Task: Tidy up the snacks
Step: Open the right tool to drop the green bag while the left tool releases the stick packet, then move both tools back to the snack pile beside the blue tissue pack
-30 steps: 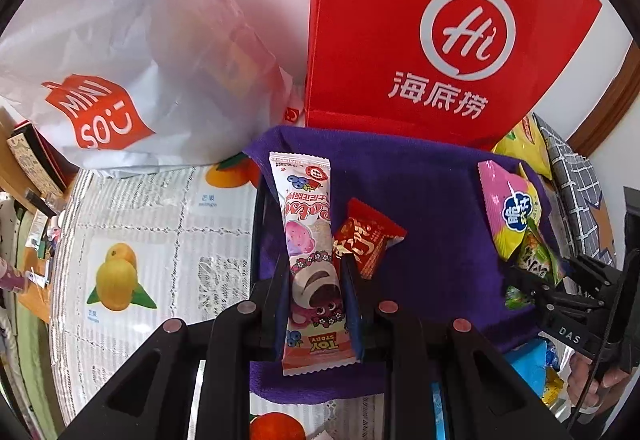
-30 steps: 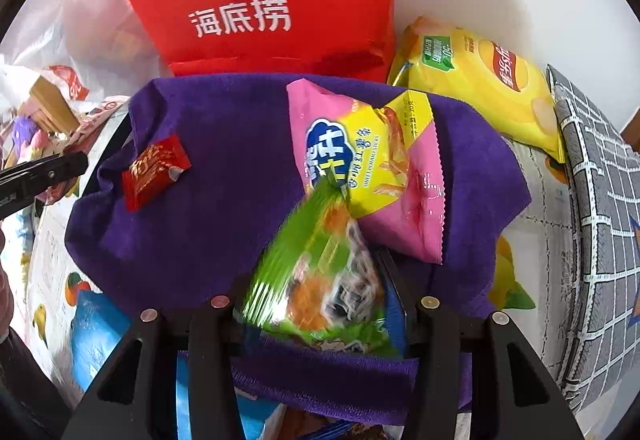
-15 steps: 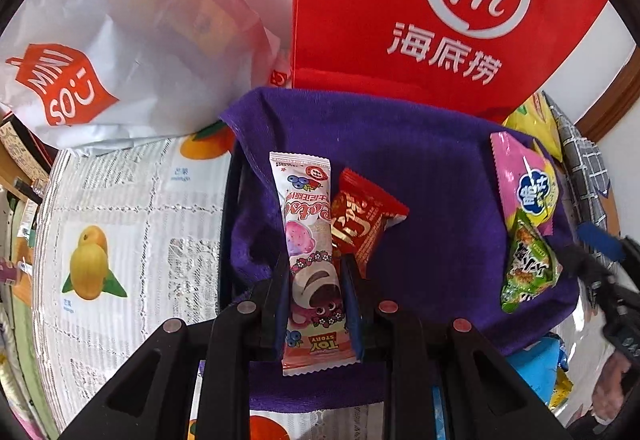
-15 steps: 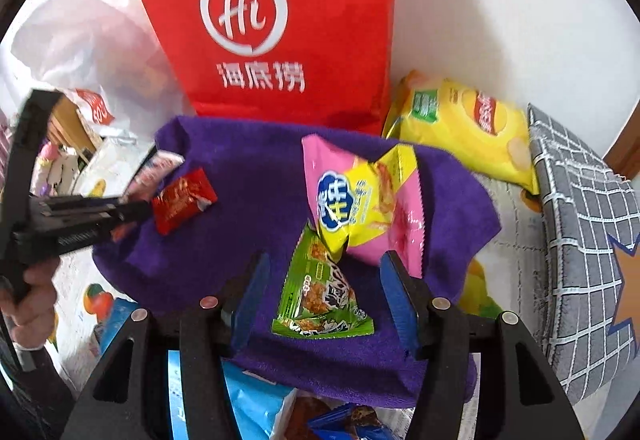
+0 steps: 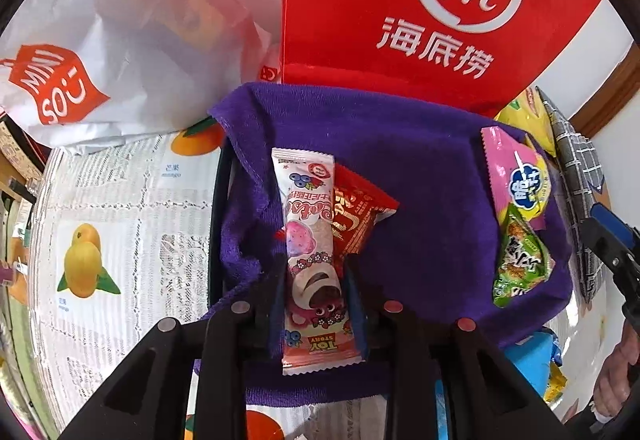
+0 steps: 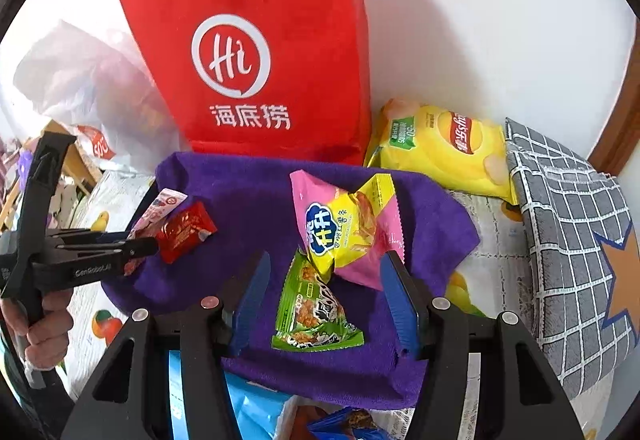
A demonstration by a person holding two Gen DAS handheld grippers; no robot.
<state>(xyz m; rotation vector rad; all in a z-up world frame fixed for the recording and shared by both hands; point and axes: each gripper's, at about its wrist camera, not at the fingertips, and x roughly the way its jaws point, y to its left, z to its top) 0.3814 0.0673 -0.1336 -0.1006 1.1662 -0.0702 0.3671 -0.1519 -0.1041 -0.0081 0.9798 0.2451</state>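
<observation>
A purple cloth (image 5: 420,160) covers a tray on the table. My left gripper (image 5: 316,264) holds a long pink snack packet (image 5: 308,224) flat on the cloth; its pads still touch the packet's sides while the jaws are opening. A small red packet (image 5: 356,216) lies against the pink packet's right side. My right gripper (image 6: 325,262) hangs open above a green packet (image 6: 316,308), which lies free on the cloth. A pink-and-yellow packet (image 6: 348,228) overlaps the green one's top. In the right wrist view, the left gripper (image 6: 148,244) comes in from the left.
A red paper bag (image 6: 260,60) stands behind the cloth, with a white plastic bag (image 5: 100,52) to its left. A yellow chips bag (image 6: 444,148) and a grey checked cloth (image 6: 568,240) lie at the right. Blue packets (image 6: 256,412) sit by the near edge.
The right gripper let go of the green packet, opened and rose away from it. The left gripper kept the pink packet and shifted slightly beside the red one.
</observation>
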